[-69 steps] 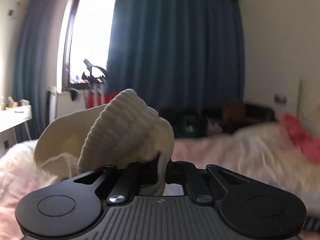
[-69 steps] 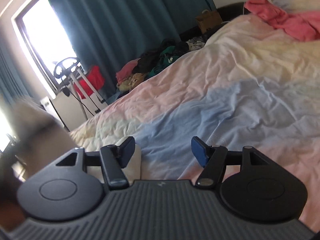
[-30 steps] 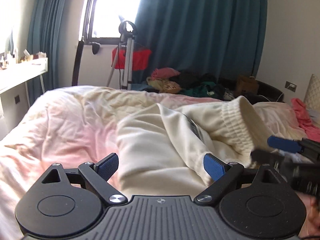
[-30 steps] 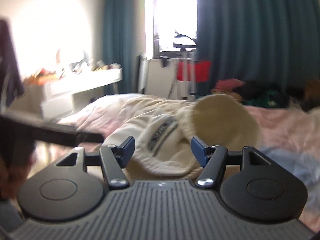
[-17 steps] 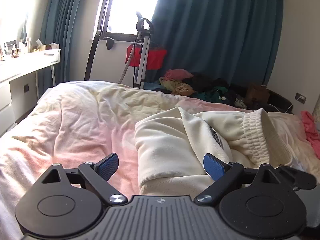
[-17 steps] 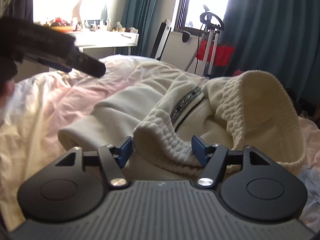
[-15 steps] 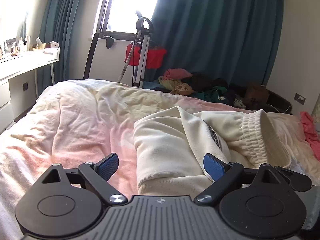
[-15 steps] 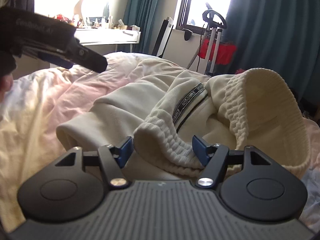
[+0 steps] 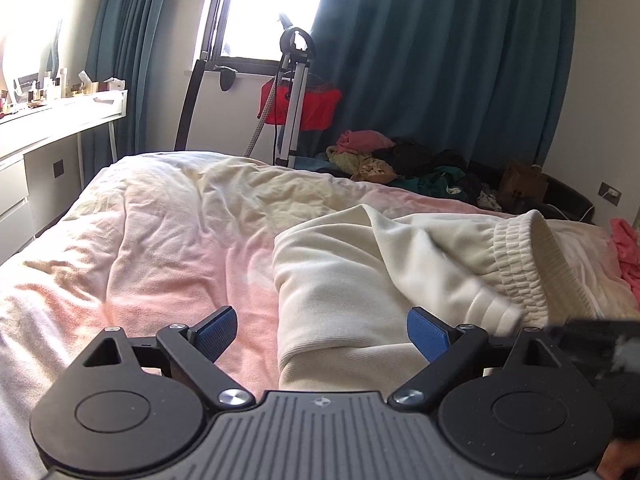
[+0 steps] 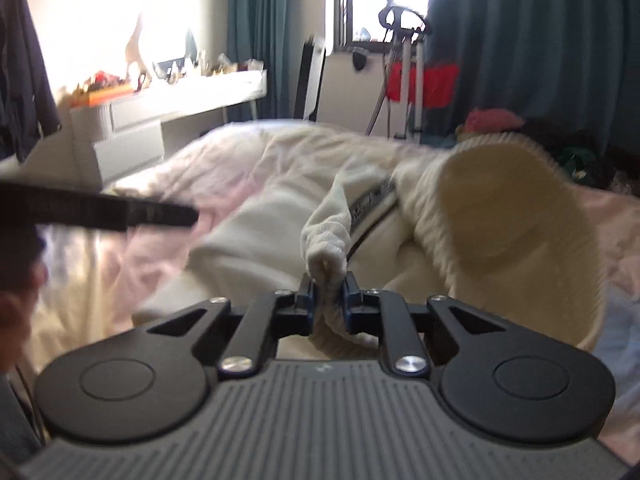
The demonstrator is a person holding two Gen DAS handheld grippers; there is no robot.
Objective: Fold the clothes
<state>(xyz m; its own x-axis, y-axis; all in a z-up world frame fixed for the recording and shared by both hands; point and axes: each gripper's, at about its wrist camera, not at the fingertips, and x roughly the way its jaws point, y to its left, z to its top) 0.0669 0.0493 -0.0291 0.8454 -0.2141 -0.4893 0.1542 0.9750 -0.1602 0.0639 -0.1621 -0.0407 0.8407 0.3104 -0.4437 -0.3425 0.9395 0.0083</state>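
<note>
A cream garment (image 9: 340, 280) with ribbed bands lies crumpled on the pink and cream duvet (image 9: 160, 240). My left gripper (image 9: 322, 332) is open just above it, and a folded edge of the cloth lies between and ahead of the blue pads without being pressed. My right gripper (image 10: 328, 300) has its jaws closing, and the pads pinch a ribbed edge (image 10: 324, 256) of the same garment (image 10: 256, 236). The wide ribbed opening (image 10: 512, 216) bulges to its right. In the right wrist view, the left gripper (image 10: 120, 210) shows as a blurred black bar at the left.
A white desk (image 9: 60, 120) with small items runs along the left of the bed. A stand with a red cloth (image 9: 300, 100) and a heap of clothes (image 9: 400, 160) sit beyond the bed by the blue curtain. A pink garment (image 9: 626, 248) lies at the far right.
The right gripper's jaws have come together on the garment's ribbed edge and drawn it up into a peak. The left gripper has stayed open and barely shifted.
</note>
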